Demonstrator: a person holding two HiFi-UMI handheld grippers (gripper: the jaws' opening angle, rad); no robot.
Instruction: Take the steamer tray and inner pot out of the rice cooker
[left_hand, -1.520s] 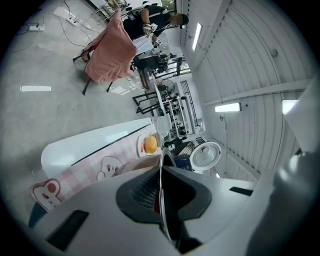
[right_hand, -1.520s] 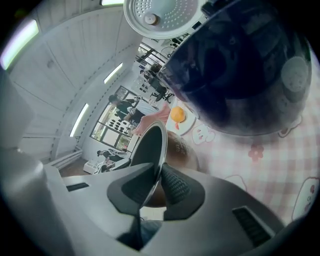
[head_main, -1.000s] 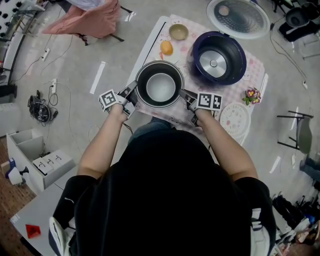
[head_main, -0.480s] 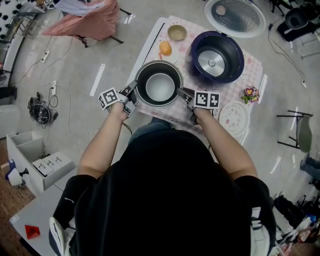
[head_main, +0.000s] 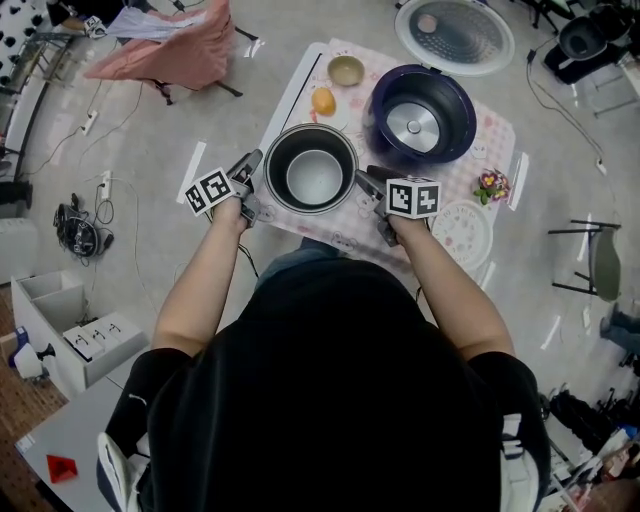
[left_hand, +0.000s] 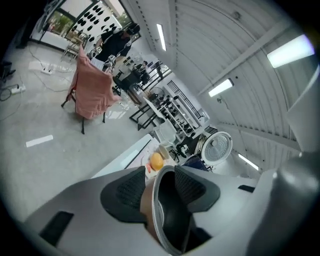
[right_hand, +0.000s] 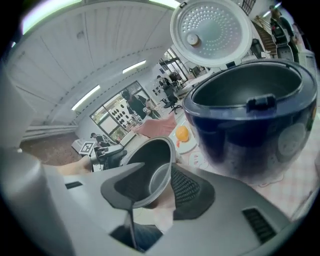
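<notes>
- Both pairs of fingers have just been opening. A moment ago each was clamped on the rim of the inner pot (head_main: 312, 168); now neither presses on it.
- The left gripper (left_hand: 160, 175) has its fingers (left_hand: 125, 192) spread wide. The pot's rim still stands in the gap between them, but the pads are off it.
- The right gripper (right_hand: 159, 172) has its fingers (right_hand: 187, 192) partly apart, less wide than the left pair. The opposite side of the rim sits in their gap, and again we see no pad bearing on it.
- The pot stands upright on the desk (head_main: 330, 225), directly between the two pairs of fingers, much where it stood a second ago.
- Beyond the right fingers the rice cooker (head_main: 462, 100) is open, with its bare heating plate showing, so nothing is left inside.
- A white round piece that we take for the steamer tray (head_main: 462, 232) lies on the desk just outside the right fingers, apart from the pot.
- We judge that the pot has been let go on the desk, so the task looks as good as finished.
- All that remains is to draw both pairs of fingers back off the rim without nudging the pot.
</notes>
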